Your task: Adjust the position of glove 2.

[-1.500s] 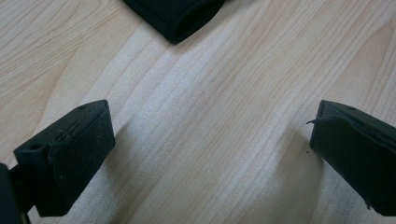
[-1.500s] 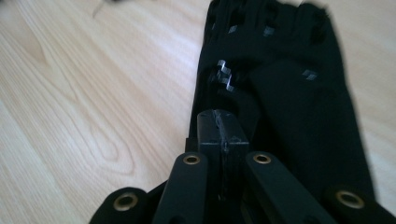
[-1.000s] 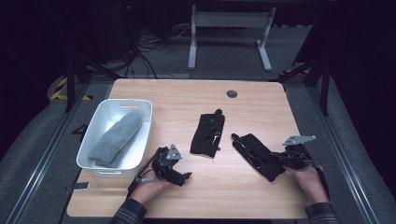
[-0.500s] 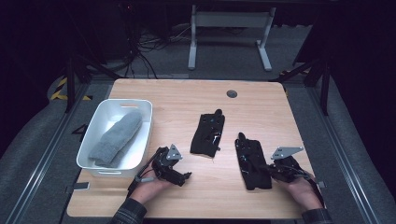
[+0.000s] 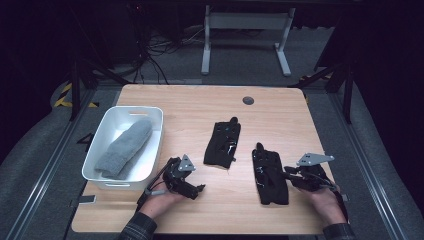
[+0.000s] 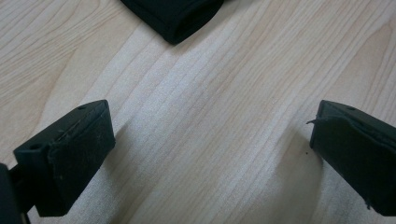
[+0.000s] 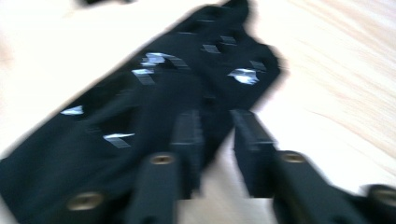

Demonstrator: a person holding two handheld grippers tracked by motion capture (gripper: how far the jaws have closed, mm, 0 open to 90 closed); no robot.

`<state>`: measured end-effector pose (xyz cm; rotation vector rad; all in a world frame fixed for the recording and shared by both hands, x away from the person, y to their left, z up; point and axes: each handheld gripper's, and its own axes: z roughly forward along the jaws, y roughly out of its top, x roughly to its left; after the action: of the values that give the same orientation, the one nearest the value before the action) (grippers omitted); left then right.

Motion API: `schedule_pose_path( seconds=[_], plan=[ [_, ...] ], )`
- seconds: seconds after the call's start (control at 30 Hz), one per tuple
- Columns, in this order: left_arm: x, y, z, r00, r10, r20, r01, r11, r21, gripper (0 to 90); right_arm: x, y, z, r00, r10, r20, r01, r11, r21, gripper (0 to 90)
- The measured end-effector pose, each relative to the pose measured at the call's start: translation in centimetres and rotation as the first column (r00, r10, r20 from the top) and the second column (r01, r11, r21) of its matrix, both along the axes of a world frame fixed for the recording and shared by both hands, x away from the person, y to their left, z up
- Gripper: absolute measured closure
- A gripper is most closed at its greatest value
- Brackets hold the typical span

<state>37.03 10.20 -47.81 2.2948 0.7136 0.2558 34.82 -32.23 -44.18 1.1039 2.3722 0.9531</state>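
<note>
surface: light wooden table [image 5: 200, 107] | floor: grey carpet [image 5: 350, 125], yellow-black tape [image 5: 65, 95] at left | behind: white metal stand [image 5: 245, 30], black cables [image 5: 155, 55] | light: room dark, table lit

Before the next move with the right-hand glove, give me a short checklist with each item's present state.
1. Right gripper at right glove edge, jaws just opening: ok.
2. Pads free of the glove: cannot tell, the right gripper view is blurred.
3. Glove lies flat on the table: ok.
4. Left gripper open, nothing between its jaws: ok.
5. Second glove apart from the first: ok.
6. Bin has room beside the grey mitten: ok.
</note>
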Motion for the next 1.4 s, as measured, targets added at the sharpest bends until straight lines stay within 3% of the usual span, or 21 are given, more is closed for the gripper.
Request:
schedule_pose_path(
  seconds=[0.17, 0.3, 0.47, 0.77, 0.87, 0.93, 1.03, 1.13, 1.4],
  plan=[
    [0.0, 0.0, 0.0, 1.0, 0.006, 0.001, -0.006, 1.0, -0.002, 0.3, 0.9, -2.4, -1.1, 0.9929, -0.115, 0.029, 0.114, 0.993, 0.029, 40.2],
    [0.0, 0.0, 0.0, 1.0, 0.006, -0.001, -0.006, 1.0, -0.001, 0.2, 1.2, -3.5, -1.8, 0.987, -0.159, 0.022, 0.159, 0.987, 0.032, 33.3],
    [0.0, 0.0, 0.0, 1.0, 0.007, 0.0, -0.007, 1.0, 0.0, 0.1, 1.5, -3.5, -2.3, 0.983, -0.18, 0.035, 0.179, 0.983, 0.034, 24.1],
    [0.4, -0.2, 0.5, 0.9996, 0.025, -0.016, -0.024, 0.9989, 0.041, 1.6, 1.6, -3.4, -2.6, 0.9836, -0.176, 0.038, 0.175, 0.984, 0.038, 16.5],
    [0.7, -0.3, 1.1, 0.9992, 0.033, -0.022, -0.032, 0.9991, 0.029, 3.0, 1.7, -3.3, -2.6, 0.9844, -0.172, 0.037, 0.171, 0.985, 0.035, 15.7],
    [1.0, -0.3, 1.4, 0.9996, 0.023, -0.016, -0.023, 0.9997, -0.004, 8.6, 1.6, -3.3, -2.6, 0.9844, -0.172, 0.036, 0.171, 0.985, 0.034, 15.7],
    [1.6, -0.6, 2.1, 0.9995, 0.025, -0.021, -0.025, 0.9997, 0.0, 15.8, 1.6, -3.3, -2.6, 0.9842, -0.173, 0.036, 0.172, 0.985, 0.034, 15.6],
    [2.2, -0.9, 2.9, 0.9992, 0.015, -0.038, -0.016, 0.9991, -0.039, 24.7, 1.6, -3.3, -2.6, 0.9842, -0.173, 0.036, 0.172, 0.984, 0.034, 15.6],
    [3.7, -1.8, 4.5, 0.9996, 0.006, -0.029, -0.008, 0.9978, -0.065, 60.5, 1.6, -3.3, -2.6, 0.9848, -0.17, 0.036, 0.169, 0.985, 0.034, 15.6]
  ],
)
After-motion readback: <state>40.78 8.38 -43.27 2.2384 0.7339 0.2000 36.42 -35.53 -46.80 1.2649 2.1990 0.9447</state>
